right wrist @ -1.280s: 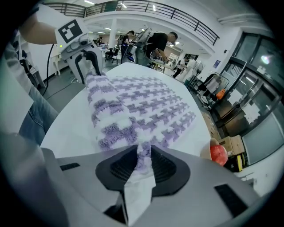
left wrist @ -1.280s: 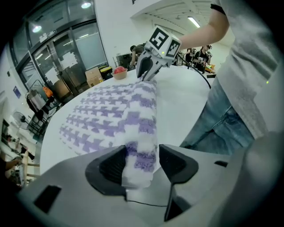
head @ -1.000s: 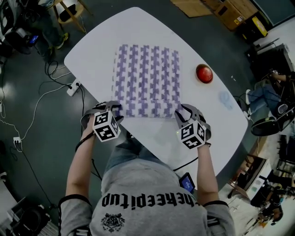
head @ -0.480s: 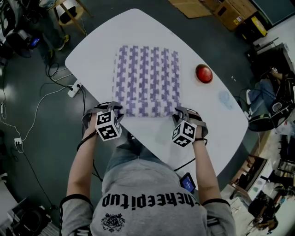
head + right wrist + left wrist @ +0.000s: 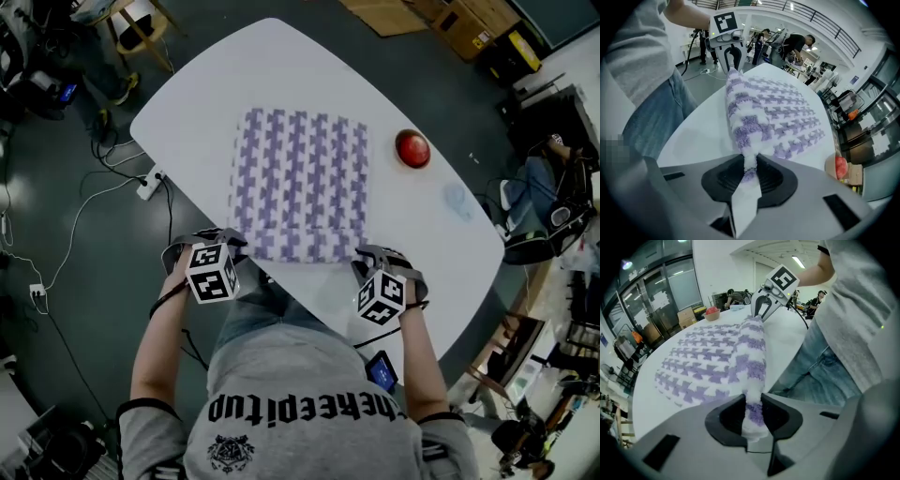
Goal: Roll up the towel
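Note:
The purple-and-white patterned towel lies flat on the white table, its near edge folded into a thick roll. My left gripper is at the roll's left end and my right gripper at its right end. Both sets of jaws have just been closing with the towel between them. In the left gripper view the left gripper pinches the roll's end. In the right gripper view the right gripper pinches the other end.
A red round object sits on the table to the right of the towel. The table's near edge runs just below the grippers, against the person's legs. Cables and a power strip lie on the floor at left.
Both grippers have closed on the ends of the towel's near roll. The right gripper has shifted left and nearer to the person; the left has shifted slightly nearer too.

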